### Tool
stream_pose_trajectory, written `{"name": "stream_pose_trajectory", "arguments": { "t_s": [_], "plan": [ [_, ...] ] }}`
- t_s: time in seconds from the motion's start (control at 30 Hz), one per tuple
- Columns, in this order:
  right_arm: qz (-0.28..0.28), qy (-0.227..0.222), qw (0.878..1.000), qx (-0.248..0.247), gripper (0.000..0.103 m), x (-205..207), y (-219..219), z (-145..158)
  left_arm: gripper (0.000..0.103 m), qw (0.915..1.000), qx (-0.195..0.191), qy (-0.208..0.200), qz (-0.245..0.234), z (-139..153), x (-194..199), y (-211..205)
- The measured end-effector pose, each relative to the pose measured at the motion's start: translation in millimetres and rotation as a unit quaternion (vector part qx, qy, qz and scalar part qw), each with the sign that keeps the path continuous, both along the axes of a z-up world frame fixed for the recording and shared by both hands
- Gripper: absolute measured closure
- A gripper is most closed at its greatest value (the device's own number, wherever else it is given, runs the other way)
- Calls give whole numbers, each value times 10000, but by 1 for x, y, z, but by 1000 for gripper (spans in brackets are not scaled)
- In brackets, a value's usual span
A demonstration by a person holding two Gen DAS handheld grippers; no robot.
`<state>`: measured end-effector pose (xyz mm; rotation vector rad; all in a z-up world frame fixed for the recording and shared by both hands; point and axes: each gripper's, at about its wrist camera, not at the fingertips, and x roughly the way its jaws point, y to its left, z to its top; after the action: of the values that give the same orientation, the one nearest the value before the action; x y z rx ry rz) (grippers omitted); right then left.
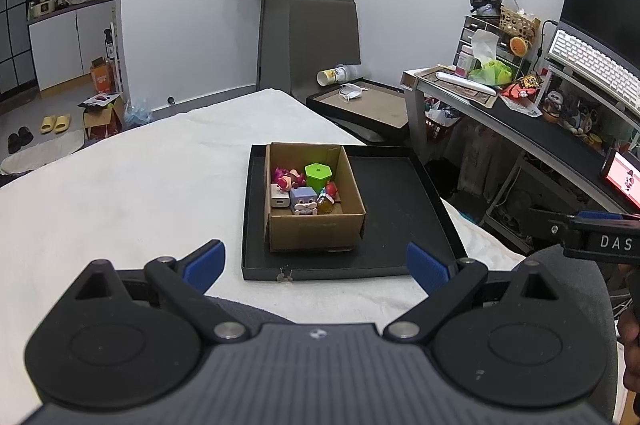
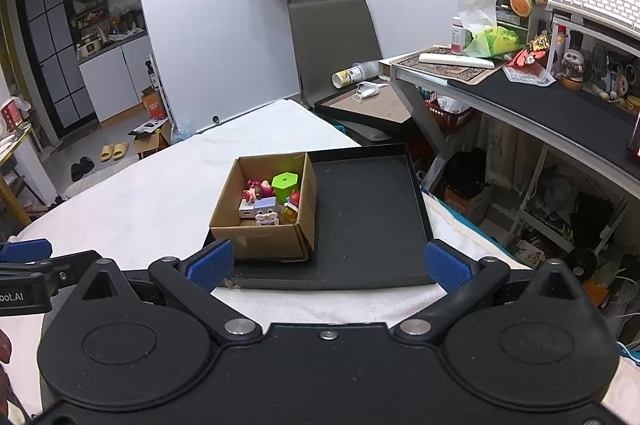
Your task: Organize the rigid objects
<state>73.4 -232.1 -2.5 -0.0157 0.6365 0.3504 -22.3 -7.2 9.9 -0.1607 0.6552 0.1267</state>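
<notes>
An open cardboard box (image 1: 316, 229) (image 2: 260, 237) stands on the left part of a black tray (image 1: 396, 209) (image 2: 368, 213) on the white bed. Inside lie several small toys: a green hexagonal cup (image 1: 318, 176) (image 2: 284, 184), a pink figure (image 1: 286, 180) (image 2: 256, 190), a white charger (image 1: 280, 200) (image 2: 247, 211), a lilac rabbit cube (image 1: 304, 201) (image 2: 267, 212) and a small bottle (image 1: 326, 203) (image 2: 290, 212). My left gripper (image 1: 316, 267) is open and empty, short of the tray's near edge. My right gripper (image 2: 330, 265) is open and empty, over the tray's near edge.
The white bed cover (image 1: 140, 185) spreads to the left. A grey chair (image 1: 324, 37) and a second dark tray (image 1: 368, 101) stand behind. A cluttered desk (image 1: 520, 121) with keyboard (image 1: 592, 65) is on the right. The right gripper's body (image 1: 600, 237) shows at the right edge.
</notes>
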Motion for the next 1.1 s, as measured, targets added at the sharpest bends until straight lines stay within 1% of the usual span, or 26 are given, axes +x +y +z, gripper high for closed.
{"name": "stream_pose_trajectory", "arguments": {
  "t_s": [1.1],
  "plan": [
    [-27,11,10000,31,0,1,-1,1,6,10000,15,-22,-36,4,-3,-5]
  ]
}}
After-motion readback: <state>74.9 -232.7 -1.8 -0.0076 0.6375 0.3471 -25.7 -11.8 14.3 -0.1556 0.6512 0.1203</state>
